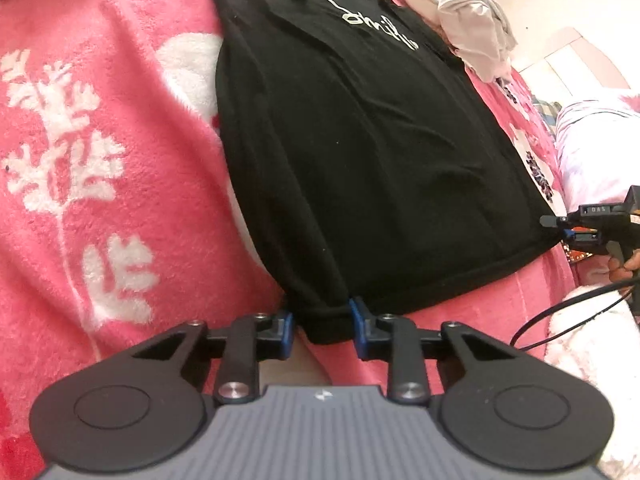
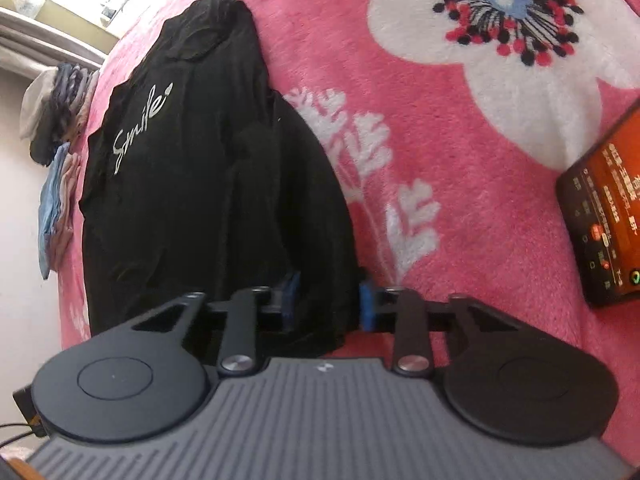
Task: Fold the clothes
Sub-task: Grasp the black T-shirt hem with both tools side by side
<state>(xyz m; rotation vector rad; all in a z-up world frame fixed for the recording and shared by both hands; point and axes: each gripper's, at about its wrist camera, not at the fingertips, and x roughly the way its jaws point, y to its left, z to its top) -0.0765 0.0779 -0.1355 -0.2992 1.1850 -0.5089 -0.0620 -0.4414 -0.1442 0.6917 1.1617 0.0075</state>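
Left wrist view: pink floral blanket [image 1: 100,152] covers nearly everything, w/ a black shirt [image 1: 360,140] laid flat on it, white script on the chest toward the far end. Shirt's hem lies at the near edge of the blanket, sleeves folded in over the body. Pale clothes pile [image 1: 460,28] sits at the far right edge of the blanket, just beyond the shirt. Left gripper [image 1: 322,328] has narrowed its jaws onto the near left hem corner; blue pads press a bunched fold of black cloth from both sides. Right gripper [image 1: 568,232] shows at the right edge of this view, at the other hem corner, a hand [image 1: 624,268] behind it and a black cable [image 1: 560,316] trailing down.

Right wrist view: same shirt [image 2: 192,200] runs away from the camera, "Smile" script readable. Right gripper [image 2: 328,304] is closed down on the hem's right corner, black fabric filling the gap between its blue pads. Orange box [image 2: 600,220] lies at the blanket's right edge, well apart from the shirt. Folded clothes stack [image 2: 56,128] sits at the far left edge.
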